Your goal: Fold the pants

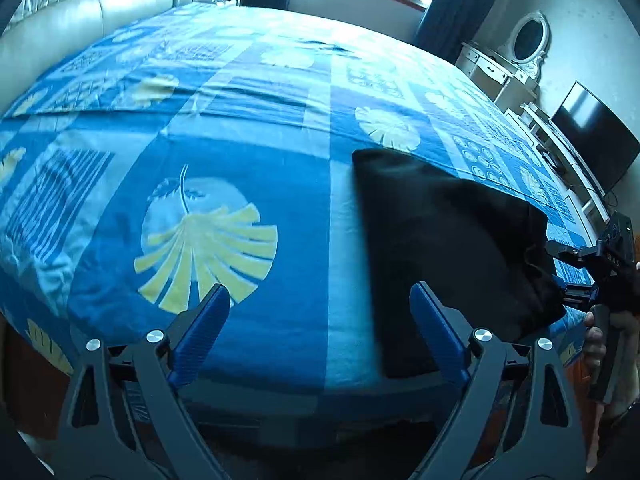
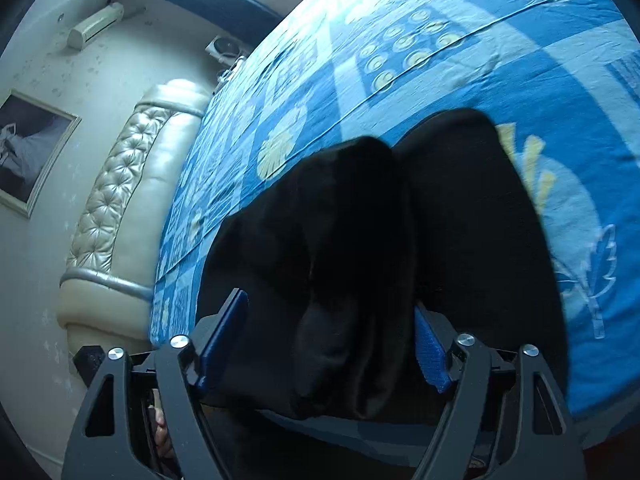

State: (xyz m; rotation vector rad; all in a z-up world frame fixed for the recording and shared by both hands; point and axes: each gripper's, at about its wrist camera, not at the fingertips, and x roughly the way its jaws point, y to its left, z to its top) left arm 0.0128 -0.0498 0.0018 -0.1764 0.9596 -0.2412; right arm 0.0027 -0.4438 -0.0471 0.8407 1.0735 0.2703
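Bed [image 1: 248,128] with blue sheet, printed pale-yellow leaf shapes. Black pants [image 1: 452,248] lie folded into a dark block on the near right part of the bed, close to its front edge.

Left tongs [image 1: 320,300]: spread wide, blue pads showing on both sides, nothing between them but bare sheet. They hang over the bed just left of the pants; the right finger overlaps the pants' near corner in the left wrist view, contact cannot be told.

Right tongs [image 2: 328,304]: at the right end of the pants, half spread. In the right wrist view a thick bunch of black cloth fills the gap between the blue pads and spills over the near edge. Whether the pads press on the cloth cannot be told; left pad edge stands clear, right pad partly buried in fabric.

A hand [image 1: 600,344] grips the handle of the right tongs at far right.

Cream tufted headboard [image 2: 120,200] at the far side of the bed.
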